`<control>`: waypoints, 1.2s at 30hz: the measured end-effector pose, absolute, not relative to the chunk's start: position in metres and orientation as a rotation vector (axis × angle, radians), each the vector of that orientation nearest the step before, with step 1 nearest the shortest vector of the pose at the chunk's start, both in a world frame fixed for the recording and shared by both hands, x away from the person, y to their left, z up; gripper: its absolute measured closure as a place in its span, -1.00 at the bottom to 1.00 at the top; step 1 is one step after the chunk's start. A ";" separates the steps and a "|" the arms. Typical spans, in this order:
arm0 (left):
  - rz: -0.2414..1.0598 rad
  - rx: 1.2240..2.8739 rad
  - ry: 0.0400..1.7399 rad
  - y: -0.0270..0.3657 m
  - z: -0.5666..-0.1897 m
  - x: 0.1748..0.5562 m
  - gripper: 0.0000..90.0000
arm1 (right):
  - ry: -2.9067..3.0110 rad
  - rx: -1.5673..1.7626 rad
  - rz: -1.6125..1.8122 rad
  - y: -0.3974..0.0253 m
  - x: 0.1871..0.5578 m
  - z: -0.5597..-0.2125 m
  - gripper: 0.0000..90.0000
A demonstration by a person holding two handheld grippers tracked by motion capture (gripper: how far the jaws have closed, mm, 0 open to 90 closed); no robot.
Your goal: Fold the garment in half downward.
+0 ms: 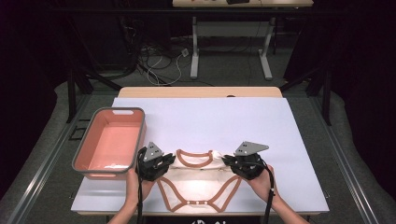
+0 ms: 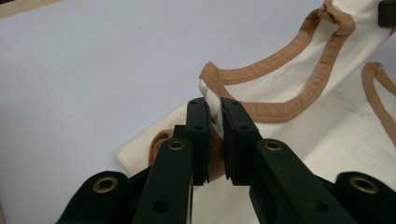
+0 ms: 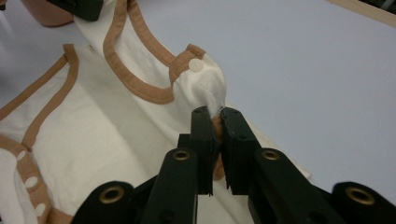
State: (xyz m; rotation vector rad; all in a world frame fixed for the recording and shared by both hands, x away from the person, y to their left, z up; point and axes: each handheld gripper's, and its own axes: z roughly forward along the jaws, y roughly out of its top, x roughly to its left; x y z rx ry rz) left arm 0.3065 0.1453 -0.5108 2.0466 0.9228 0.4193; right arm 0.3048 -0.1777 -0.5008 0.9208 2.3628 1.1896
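Observation:
A cream baby bodysuit (image 1: 196,182) with tan trim lies on the white table near the front edge, neck opening away from the person. My left gripper (image 1: 164,161) is shut on its left shoulder; in the left gripper view the jaws pinch a fold of the bodysuit (image 2: 299,135) beside the tan neckline, gripper (image 2: 214,109). My right gripper (image 1: 232,161) is shut on the right shoulder; in the right gripper view the bodysuit (image 3: 107,126) cloth bunches between the jaws just below a white snap (image 3: 196,65), gripper (image 3: 214,114).
A pink bin with a grey rim (image 1: 84,156) stands at the table's left, close to my left gripper. The white table surface (image 1: 224,121) stretches bare behind the bodysuit. Beyond it are a desk frame (image 1: 231,42) and floor cables.

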 end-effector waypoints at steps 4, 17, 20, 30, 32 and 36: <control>0.417 2.056 0.906 0.146 -0.510 0.301 0.82 | 2.372 0.910 1.193 -0.178 0.298 -0.500 0.88; 0.381 2.085 0.891 0.153 -0.512 0.281 0.81 | 2.409 0.879 1.199 -0.178 0.279 -0.500 0.88; 0.371 2.093 0.880 0.154 -0.513 0.277 0.82 | 2.416 0.873 1.194 -0.178 0.276 -0.500 0.88; 0.352 2.116 0.871 0.156 -0.515 0.265 0.82 | 2.447 0.859 1.189 -0.177 0.263 -0.502 0.88; 0.351 2.118 0.870 0.157 -0.515 0.262 0.82 | 2.449 0.853 1.192 -0.176 0.261 -0.502 0.88; 0.338 2.130 0.867 0.158 -0.517 0.258 0.81 | 2.461 0.847 1.192 -0.176 0.257 -0.503 0.88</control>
